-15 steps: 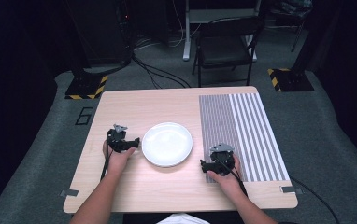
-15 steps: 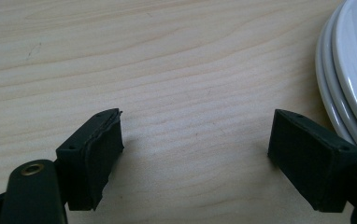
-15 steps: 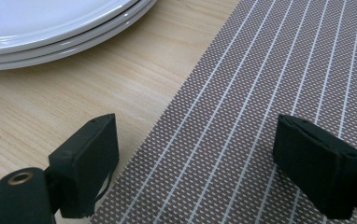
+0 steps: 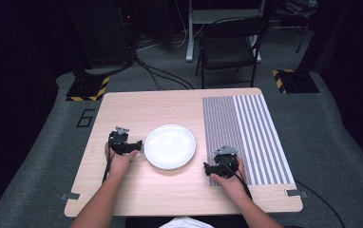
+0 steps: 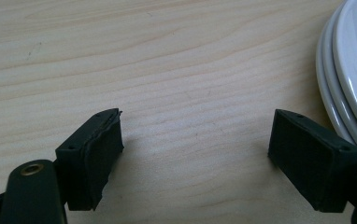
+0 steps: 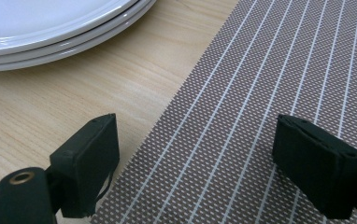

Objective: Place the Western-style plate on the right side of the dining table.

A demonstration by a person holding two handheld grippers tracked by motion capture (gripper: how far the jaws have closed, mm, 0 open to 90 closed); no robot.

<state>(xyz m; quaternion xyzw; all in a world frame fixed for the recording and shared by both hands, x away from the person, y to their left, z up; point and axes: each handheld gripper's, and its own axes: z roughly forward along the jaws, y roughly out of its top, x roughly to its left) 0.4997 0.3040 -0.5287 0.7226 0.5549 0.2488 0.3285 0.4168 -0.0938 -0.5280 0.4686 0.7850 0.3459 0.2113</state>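
Observation:
A stack of white plates (image 4: pixel 170 146) sits in the middle of the wooden table (image 4: pixel 146 107). My left gripper (image 4: pixel 124 141) rests on the wood just left of the stack, held in a hand. Its jaws stand open in the left gripper view (image 5: pixel 196 130) with bare wood between them, and the plates' rims (image 5: pixel 349 70) show at the right edge. My right gripper (image 4: pixel 221 164) lies right of the plates on the near left corner of a striped placemat (image 4: pixel 246 128). In the right gripper view (image 6: pixel 195 135) it is open over the placemat's edge (image 6: pixel 270 84), with the plates (image 6: pixel 50 32) ahead to the left.
The placemat covers the table's right part. Beyond the far edge stand a folding chair (image 4: pixel 229 47) and a stand base with yellow-black tape (image 4: pixel 87 88); another taped base (image 4: pixel 296 80) is at the right. Cables lie on the grey floor.

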